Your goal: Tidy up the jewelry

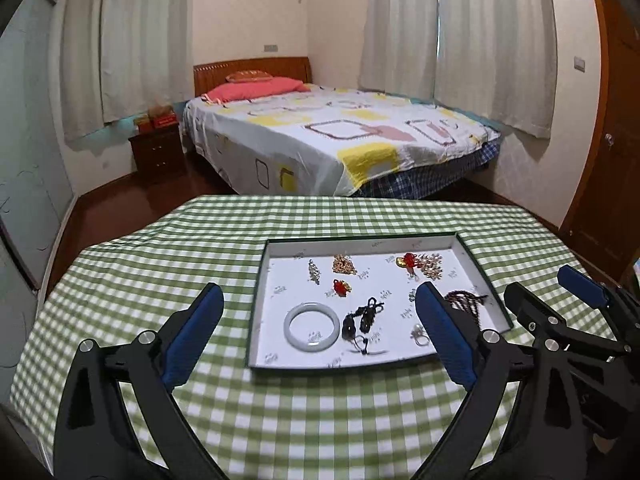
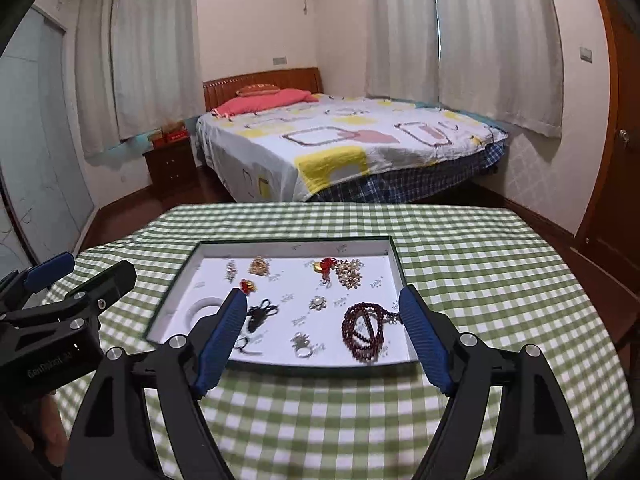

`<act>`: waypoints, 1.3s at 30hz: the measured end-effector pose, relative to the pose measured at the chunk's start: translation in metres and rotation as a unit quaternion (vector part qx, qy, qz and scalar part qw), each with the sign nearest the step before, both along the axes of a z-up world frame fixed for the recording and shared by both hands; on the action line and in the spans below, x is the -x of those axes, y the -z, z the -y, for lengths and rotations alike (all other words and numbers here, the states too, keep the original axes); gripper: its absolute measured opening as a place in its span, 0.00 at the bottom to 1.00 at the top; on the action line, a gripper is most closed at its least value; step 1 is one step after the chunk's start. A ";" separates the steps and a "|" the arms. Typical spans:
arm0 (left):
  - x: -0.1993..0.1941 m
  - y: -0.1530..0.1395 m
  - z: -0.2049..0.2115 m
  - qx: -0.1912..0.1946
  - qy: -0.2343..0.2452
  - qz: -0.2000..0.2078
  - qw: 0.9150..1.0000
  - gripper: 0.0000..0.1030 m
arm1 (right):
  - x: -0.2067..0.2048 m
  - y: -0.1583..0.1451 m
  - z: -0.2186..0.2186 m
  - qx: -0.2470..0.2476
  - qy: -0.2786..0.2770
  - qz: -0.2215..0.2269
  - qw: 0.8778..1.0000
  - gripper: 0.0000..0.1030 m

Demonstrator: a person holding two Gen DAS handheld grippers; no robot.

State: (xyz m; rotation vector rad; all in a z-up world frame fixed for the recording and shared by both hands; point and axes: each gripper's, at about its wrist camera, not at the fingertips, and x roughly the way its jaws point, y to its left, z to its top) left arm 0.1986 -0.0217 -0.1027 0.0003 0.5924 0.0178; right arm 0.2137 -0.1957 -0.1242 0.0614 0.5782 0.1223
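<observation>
— Left wrist view first: what do you see, from the left across?

— My left claw (image 1: 320,304) is spread wide with nothing between its blue pads (image 1: 200,332). It hangs above the bench (image 1: 160,264), which wears a green checked cloth. Ahead lies the shallow tray (image 1: 256,320) with its white floor. Inside it, at the near left, is the pale bangle (image 1: 312,326); just right of that is a black corded pendant (image 1: 362,320). Farther back sit a small silver piece (image 1: 313,272), a gold cluster (image 1: 344,265) and a little red charm (image 1: 342,286). At the back right there is a red and gold charm (image 1: 406,260) next to a pearl cluster (image 1: 430,267). At the frame's right edge is my right claw (image 1: 548,286).

— And from the right wrist?

— My right claw is also spread and empty, over the tray's near edge. The dark red bead necklace (image 2: 364,326) lies at the near right of the tray, with a silver ring (image 2: 302,346) to its left. All the jewelry is inside the tray, none on the cloth. A bed (image 2: 340,148) stands beyond the bench.
</observation>
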 end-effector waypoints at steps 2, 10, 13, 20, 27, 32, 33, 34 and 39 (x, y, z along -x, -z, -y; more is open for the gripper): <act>0.017 -0.010 -0.001 -0.007 -0.006 0.010 1.000 0.94 | 0.013 -0.011 0.000 0.004 -0.003 0.011 1.000 0.74; 0.069 -0.040 -0.007 0.001 -0.015 0.041 0.999 0.95 | 0.060 -0.050 0.003 0.007 -0.003 0.058 0.998 0.74; 0.082 -0.050 -0.008 0.004 -0.017 0.053 0.998 0.95 | 0.074 -0.058 0.004 0.008 -0.004 0.070 0.997 0.74; 0.101 -0.060 -0.004 0.002 -0.016 0.067 0.998 0.95 | 0.091 -0.066 0.003 0.009 -0.006 0.086 0.996 0.74; 0.109 -0.062 -0.004 0.005 -0.013 0.070 0.997 0.95 | 0.094 -0.068 0.003 0.011 -0.005 0.096 0.995 0.74; 0.111 -0.064 -0.007 0.008 -0.015 0.073 0.997 0.95 | 0.099 -0.069 0.001 0.011 -0.005 0.098 0.995 0.74; 0.111 -0.063 -0.007 0.008 -0.016 0.073 0.997 0.95 | 0.098 -0.069 0.001 0.011 -0.005 0.098 0.995 0.74; 0.112 -0.064 -0.008 0.009 -0.016 0.073 0.997 0.95 | 0.098 -0.069 0.001 0.011 -0.005 0.098 0.995 0.74; 0.111 -0.063 -0.009 0.010 -0.017 0.073 0.997 0.95 | 0.098 -0.069 0.001 0.012 -0.004 0.099 0.995 0.74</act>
